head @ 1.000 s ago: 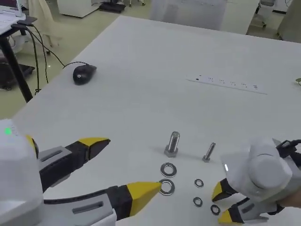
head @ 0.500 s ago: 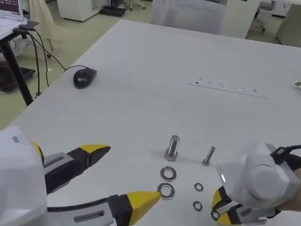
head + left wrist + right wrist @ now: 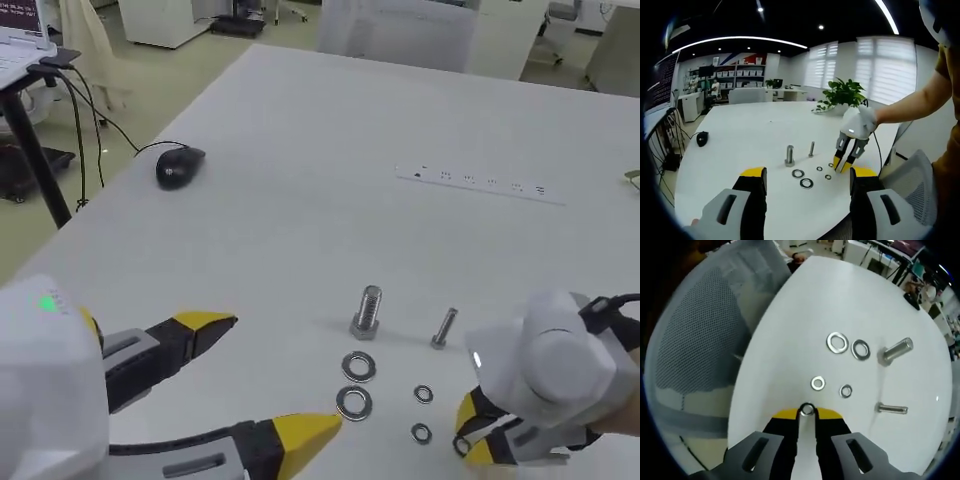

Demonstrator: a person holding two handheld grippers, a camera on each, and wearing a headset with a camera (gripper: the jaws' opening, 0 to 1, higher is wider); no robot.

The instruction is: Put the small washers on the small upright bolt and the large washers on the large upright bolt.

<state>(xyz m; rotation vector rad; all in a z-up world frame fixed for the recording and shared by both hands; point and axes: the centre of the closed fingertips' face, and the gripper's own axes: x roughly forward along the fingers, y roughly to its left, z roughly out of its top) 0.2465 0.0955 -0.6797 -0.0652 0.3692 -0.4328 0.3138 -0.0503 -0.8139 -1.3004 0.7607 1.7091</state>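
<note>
Picking up a small silver ring washer (image 3: 807,410) seems the step now. The right gripper (image 3: 807,416) jaws pinch it, bottom middle of the right gripper view. Next, lift it onto the thin silver bolt (image 3: 892,409), lower right. The left gripper (image 3: 807,172) jaws gape wide, empty.

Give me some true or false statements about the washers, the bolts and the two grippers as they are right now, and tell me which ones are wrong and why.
1. The large bolt and the small bolt carry no washers. True.
2. The left gripper is shut on a large washer. False: it is open and holds nothing; both large washers lie on the table.
3. The right gripper has its fingers closed on a small washer. True.
4. Three small washers lie loose on the table. False: two loose small washers lie there; the third is in the right gripper.
</note>
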